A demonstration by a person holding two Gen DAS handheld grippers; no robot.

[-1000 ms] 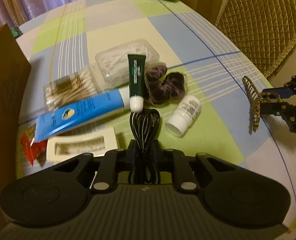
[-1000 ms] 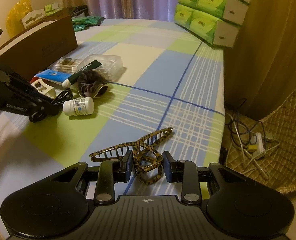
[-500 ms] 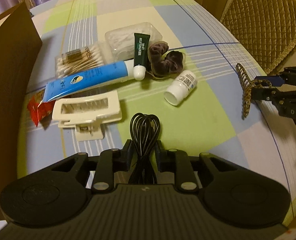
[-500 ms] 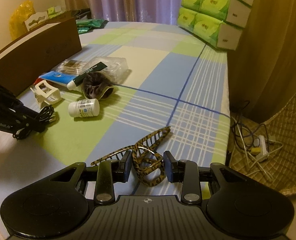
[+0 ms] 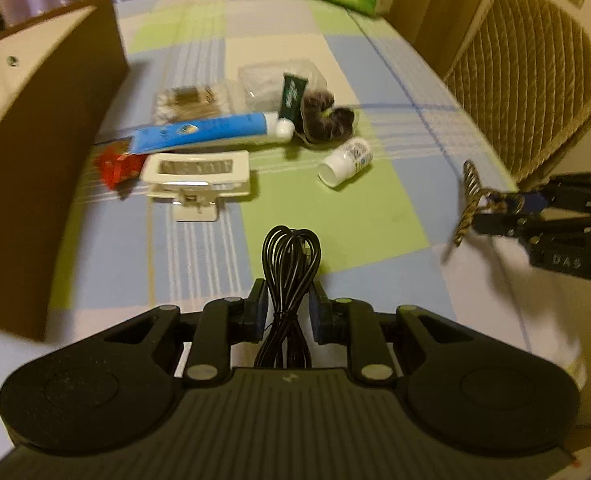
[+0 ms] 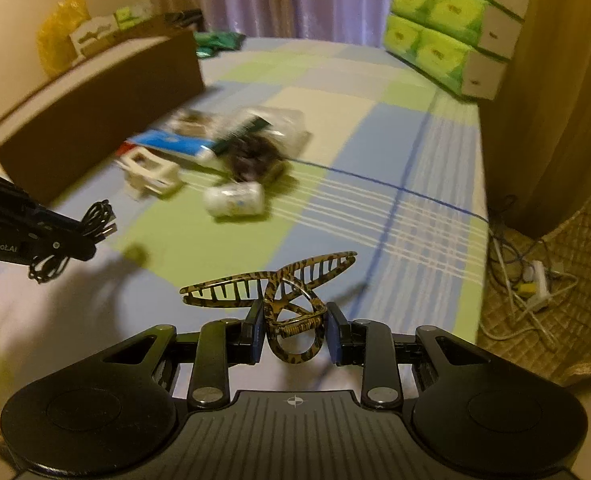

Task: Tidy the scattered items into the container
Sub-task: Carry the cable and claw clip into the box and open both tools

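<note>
My left gripper (image 5: 286, 312) is shut on a coiled black cable (image 5: 291, 256), held above the checked tablecloth. My right gripper (image 6: 294, 330) is shut on a leopard-print hair claw (image 6: 283, 300), also lifted off the table. The brown cardboard box (image 5: 27, 152) stands at the left. In front of it lie a blue tube (image 5: 199, 132), a dark green tube (image 5: 291, 98), a cream hair clip (image 5: 197, 174), a dark scrunchie (image 5: 327, 120), a white bottle (image 5: 345, 158), cotton swabs (image 5: 187, 100) and a clear floss-pick box (image 5: 271, 78).
A red wrapper (image 5: 113, 164) lies beside the box. Green tissue packs (image 6: 451, 20) are stacked at the table's far right corner. A quilted chair (image 5: 531, 80) stands beyond the right edge, with a power strip and cords (image 6: 531, 284) on the floor.
Both grippers have risen and pulled back from the pile with their items. The left view now sees more of the box's side and top edge.
</note>
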